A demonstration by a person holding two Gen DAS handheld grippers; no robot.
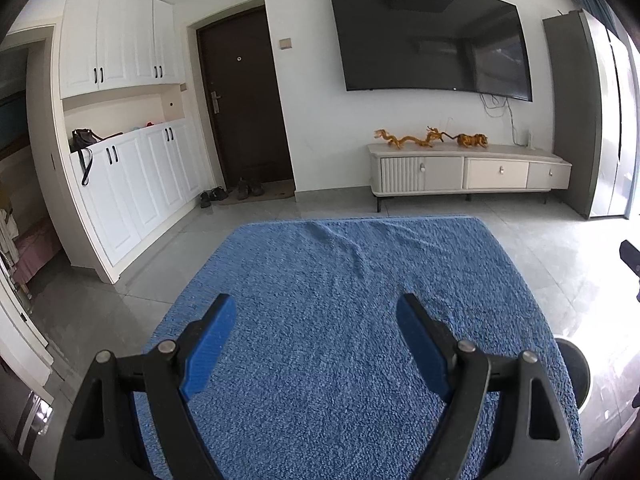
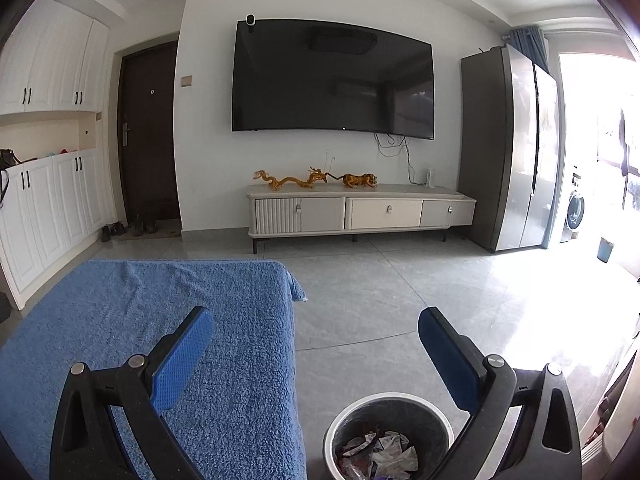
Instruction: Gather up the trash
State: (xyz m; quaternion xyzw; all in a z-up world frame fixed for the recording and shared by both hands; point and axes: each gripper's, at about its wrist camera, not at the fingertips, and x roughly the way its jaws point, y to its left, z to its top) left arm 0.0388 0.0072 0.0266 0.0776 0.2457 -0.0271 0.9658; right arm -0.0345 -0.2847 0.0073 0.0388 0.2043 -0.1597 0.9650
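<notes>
- left gripper (image 1: 316,312) is spread wide and empty, hovering over a blue towel (image 1: 340,280) that covers the tabletop.
- right gripper (image 2: 316,326) is also wide apart and empty, past the towel's right edge.
- a bin (image 2: 416,404) stands on the floor just beside the tabletop, below the right gripper.
- crumpled trash (image 2: 380,456) lies inside the bin.

Home living room: wall television (image 2: 332,80), media cabinet (image 2: 360,210), entry door (image 2: 150,132).
</notes>
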